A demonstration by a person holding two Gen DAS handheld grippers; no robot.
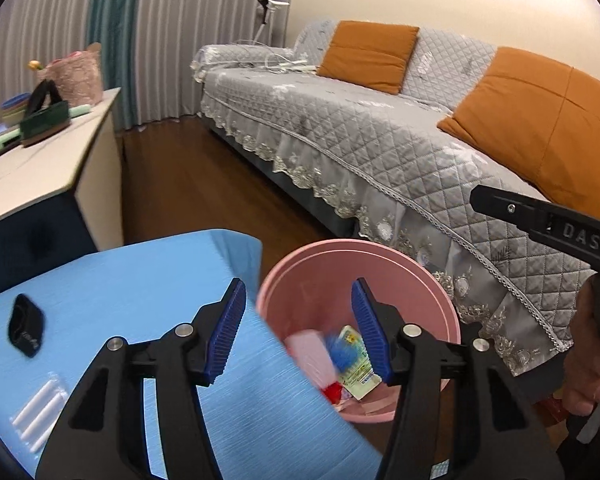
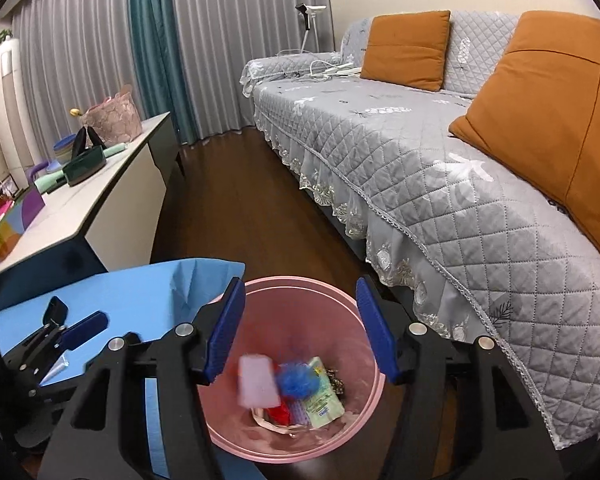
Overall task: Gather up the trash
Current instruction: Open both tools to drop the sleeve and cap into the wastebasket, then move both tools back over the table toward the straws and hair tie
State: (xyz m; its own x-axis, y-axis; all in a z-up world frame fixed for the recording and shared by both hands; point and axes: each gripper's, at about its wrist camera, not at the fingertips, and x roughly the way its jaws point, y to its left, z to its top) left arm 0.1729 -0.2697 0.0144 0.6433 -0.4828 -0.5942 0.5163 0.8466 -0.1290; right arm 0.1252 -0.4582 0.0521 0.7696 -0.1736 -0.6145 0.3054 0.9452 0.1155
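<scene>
Left gripper point(image 1: 298, 330), its 2 blue ribbed pads spread wide and holding nothing, hangs over the seam between the light-blue table mat point(image 1: 140, 280) and the round pink plastic bin point(image 1: 440, 304). On the mat to its left lie a small black pouch-like object point(image 1: 25, 330) and a clear packet of 3 white sticks point(image 1: 40, 408); these look like the trash not yet collected.

Right gripper point(image 2: 300, 328) is likewise spread and empty, directly above the bin's mouth point(image 2: 364, 320). Inside, a pale pink wrapper point(image 2: 258, 384) shows motion blur and seems to be mid-fall, with a blue fuzzy ball point(image 2: 296, 378), a green printed packet point(image 2: 320, 400) and a red scrap point(image 2: 280, 412) on the bottom.

To do the release well, I would keep the right pads apart and centred over the bin until the wrapper settles, then send the left gripper low across the mat, straddling the packet of sticks across its short side before pinching.
</scene>
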